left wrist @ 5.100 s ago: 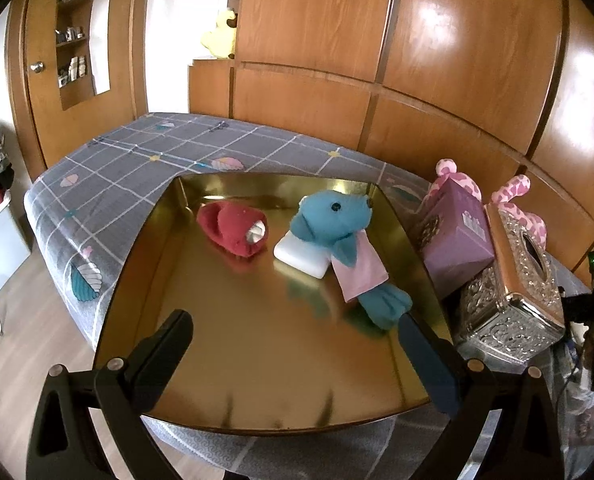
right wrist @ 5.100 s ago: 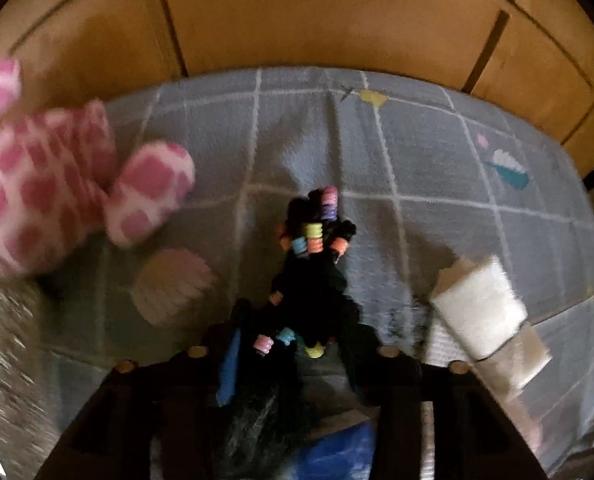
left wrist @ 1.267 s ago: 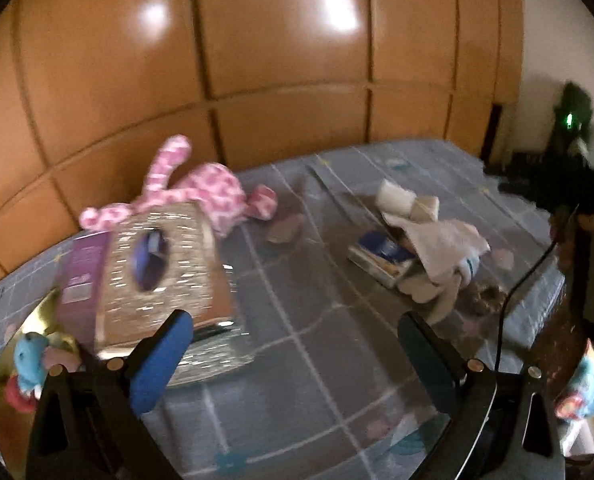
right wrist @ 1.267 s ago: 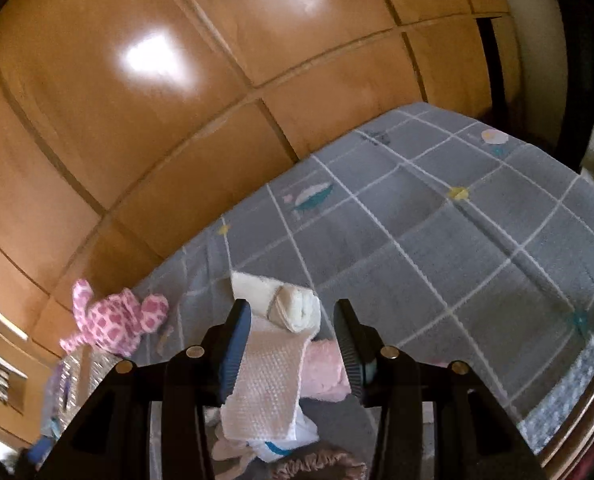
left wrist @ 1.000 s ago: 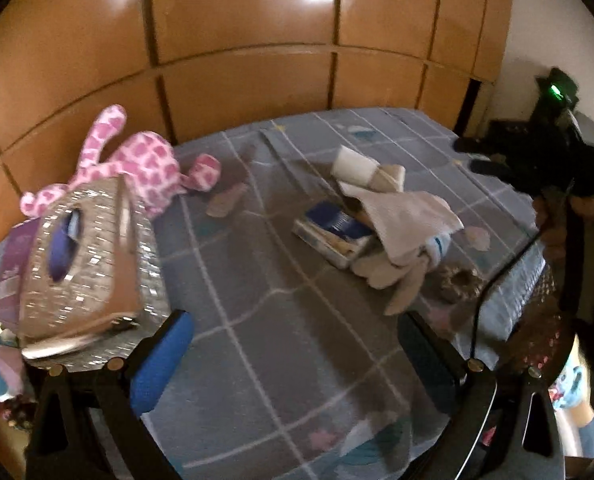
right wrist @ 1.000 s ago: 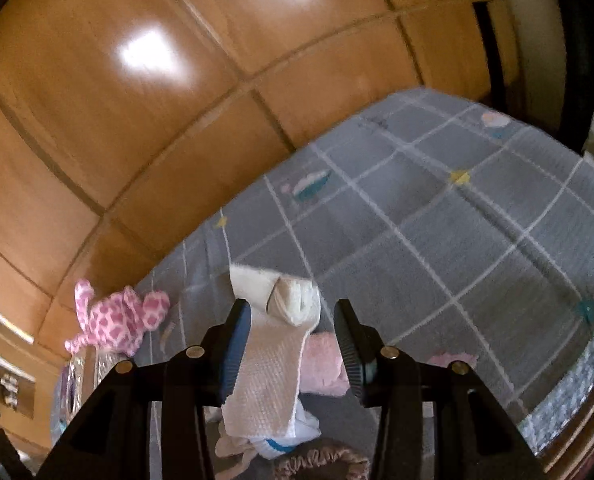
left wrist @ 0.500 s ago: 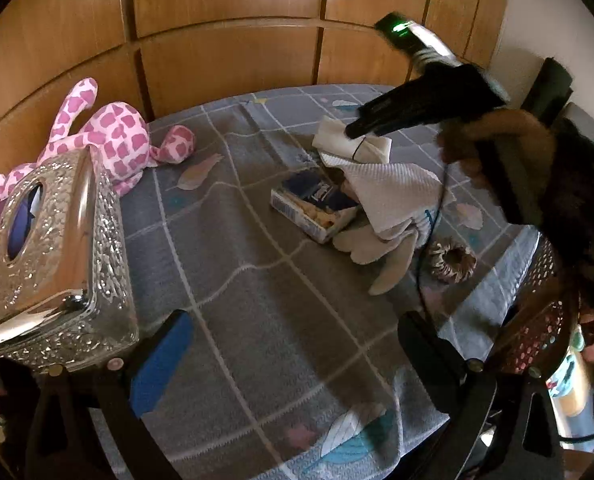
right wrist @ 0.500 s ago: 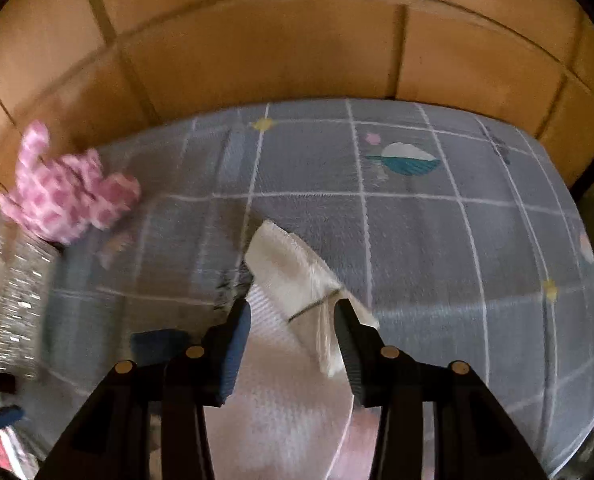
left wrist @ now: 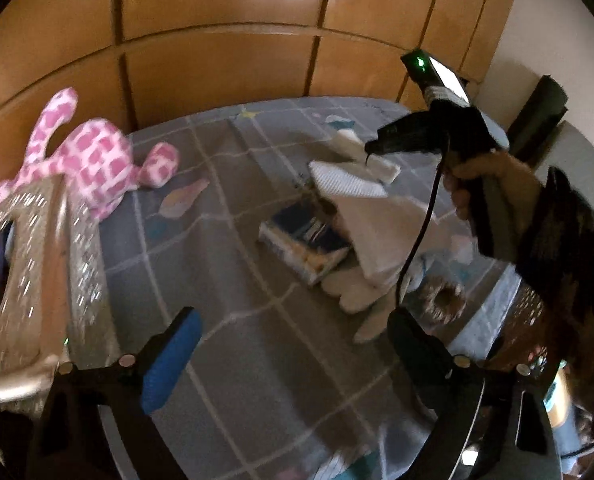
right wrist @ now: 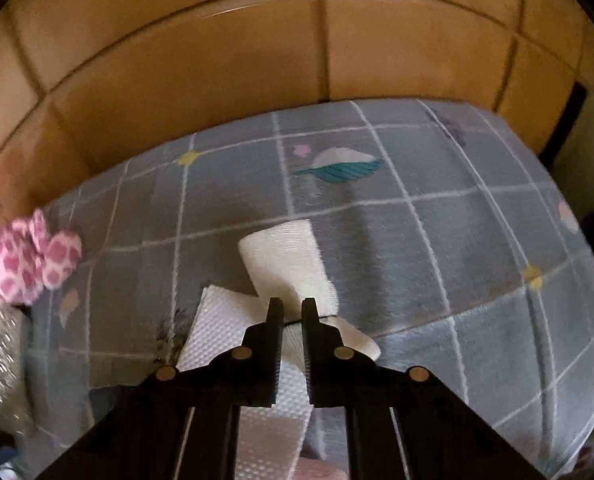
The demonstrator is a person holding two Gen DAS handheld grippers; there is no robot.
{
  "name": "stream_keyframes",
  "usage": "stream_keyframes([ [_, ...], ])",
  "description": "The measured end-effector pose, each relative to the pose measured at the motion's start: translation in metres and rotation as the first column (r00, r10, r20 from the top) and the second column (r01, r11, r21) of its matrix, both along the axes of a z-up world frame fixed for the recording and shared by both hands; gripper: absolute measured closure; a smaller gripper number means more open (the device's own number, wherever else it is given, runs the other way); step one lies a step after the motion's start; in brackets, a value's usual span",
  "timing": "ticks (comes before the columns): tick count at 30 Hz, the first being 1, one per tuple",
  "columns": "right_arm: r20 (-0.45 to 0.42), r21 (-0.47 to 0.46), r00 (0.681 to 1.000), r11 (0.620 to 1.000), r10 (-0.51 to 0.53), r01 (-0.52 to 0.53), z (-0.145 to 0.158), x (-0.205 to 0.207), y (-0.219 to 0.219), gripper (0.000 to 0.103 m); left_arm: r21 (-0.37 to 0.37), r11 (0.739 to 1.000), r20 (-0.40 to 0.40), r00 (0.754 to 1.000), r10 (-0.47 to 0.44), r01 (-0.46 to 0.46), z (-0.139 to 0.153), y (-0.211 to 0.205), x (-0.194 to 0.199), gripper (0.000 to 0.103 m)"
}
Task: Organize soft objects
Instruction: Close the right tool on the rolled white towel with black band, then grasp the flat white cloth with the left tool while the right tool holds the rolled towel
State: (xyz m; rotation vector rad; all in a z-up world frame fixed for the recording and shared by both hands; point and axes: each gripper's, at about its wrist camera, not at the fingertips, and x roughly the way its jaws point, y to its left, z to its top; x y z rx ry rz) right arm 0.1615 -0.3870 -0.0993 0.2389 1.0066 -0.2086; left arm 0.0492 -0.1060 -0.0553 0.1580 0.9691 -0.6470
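Where jaws meet, towel edge hidden

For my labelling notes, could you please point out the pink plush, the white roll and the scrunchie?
pink plush [left wrist: 97, 160], left wrist view, on its body.
white roll [right wrist: 285, 260], right wrist view, on its upper side.
scrunchie [left wrist: 443, 300], left wrist view, on its ring.

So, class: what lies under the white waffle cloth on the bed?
Under the white waffle cloth: a blue box pokes out left, pale plush limbs below. Their remaining parts are hidden.
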Motion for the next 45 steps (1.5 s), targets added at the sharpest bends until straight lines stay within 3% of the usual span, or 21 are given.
stream_keyframes([
  [2, -0.012, 0.038, 1.000, 0.999, -0.020, 0.021, -0.003, -0.002, -0.009, 0.094, -0.012, 1.000, -0.006, 1.000, -0.015, 0.015, 0.002, -0.008, 0.009, 0.019],
  [5, -0.102, 0.038, 0.993, 0.998, -0.055, 0.059, -0.018, 0.005, -0.016, 0.085, -0.022, 0.999, -0.028, 0.999, -0.035, 0.034, 0.004, -0.023, 0.024, 0.021],
  [11, -0.050, 0.149, 0.996, 0.986, -0.069, 0.075, -0.012, 0.005, -0.029, 0.073, -0.039, 0.996, -0.047, 0.996, -0.077, 0.076, 0.006, -0.055, 0.053, 0.031],
  [13, -0.026, 0.182, 0.998, 0.982, -0.048, 0.052, -0.010, 0.006, -0.025, 0.069, -0.031, 0.996, -0.060, 0.995, -0.081, 0.079, 0.003, -0.064, 0.063, 0.031],
  [15, 0.017, 0.211, 1.000, 0.977, 0.006, -0.009, -0.003, 0.006, -0.015, 0.059, -0.042, 0.996, -0.090, 0.993, -0.082, 0.079, -0.001, -0.071, 0.073, 0.031],
  [19, -0.010, 0.155, 0.993, 0.981, 0.120, -0.117, -0.008, 0.019, 0.009, 0.059, -0.039, 0.996, -0.119, 0.989, -0.083, 0.079, -0.006, -0.082, 0.084, 0.029],
  [25, -0.089, -0.024, 0.985, 0.988, 0.147, -0.150, -0.023, 0.023, 0.025, 0.056, -0.039, 0.995, -0.160, 0.982, -0.098, 0.093, -0.019, -0.097, 0.097, 0.020],
  [30, -0.032, 0.031, 0.996, 0.996, 0.083, -0.082, -0.010, 0.015, 0.006, 0.072, -0.024, 0.994, -0.185, 0.976, -0.113, 0.111, -0.031, -0.116, 0.107, 0.018],
  [36, -0.042, 0.084, 0.994, 0.991, -0.097, 0.100, -0.008, 0.004, -0.032, 0.072, -0.014, 0.990, -0.213, 0.966, -0.143, 0.143, -0.043, -0.142, 0.121, 0.012],
  [40, -0.043, 0.104, 0.992, 0.987, -0.117, 0.121, -0.008, 0.005, -0.038, 0.072, -0.023, 0.989, -0.305, 0.941, -0.147, 0.148, -0.060, -0.156, 0.131, 0.013],
  [41, -0.044, 0.104, 0.992, 0.987, -0.118, 0.122, -0.009, 0.006, -0.039, 0.072, -0.025, 0.989, -0.317, 0.937, -0.149, 0.149, -0.062, -0.158, 0.131, 0.016],
  [43, -0.044, 0.111, 0.991, 0.986, -0.123, 0.127, -0.008, 0.005, -0.041, 0.071, -0.038, 0.987, -0.328, 0.931, -0.161, 0.157, -0.064, -0.162, 0.134, 0.049],
  [44, -0.044, 0.112, 0.991, 0.985, -0.125, 0.130, -0.008, 0.006, -0.041, 0.071, -0.053, 0.985, -0.334, 0.927, -0.170, 0.162, -0.065, -0.164, 0.135, 0.058],
  [45, -0.044, 0.112, 0.991, 0.985, -0.127, 0.131, -0.008, 0.006, -0.041, 0.071, -0.064, 0.984, -0.339, 0.924, -0.179, 0.167, -0.065, -0.166, 0.136, 0.076],
])
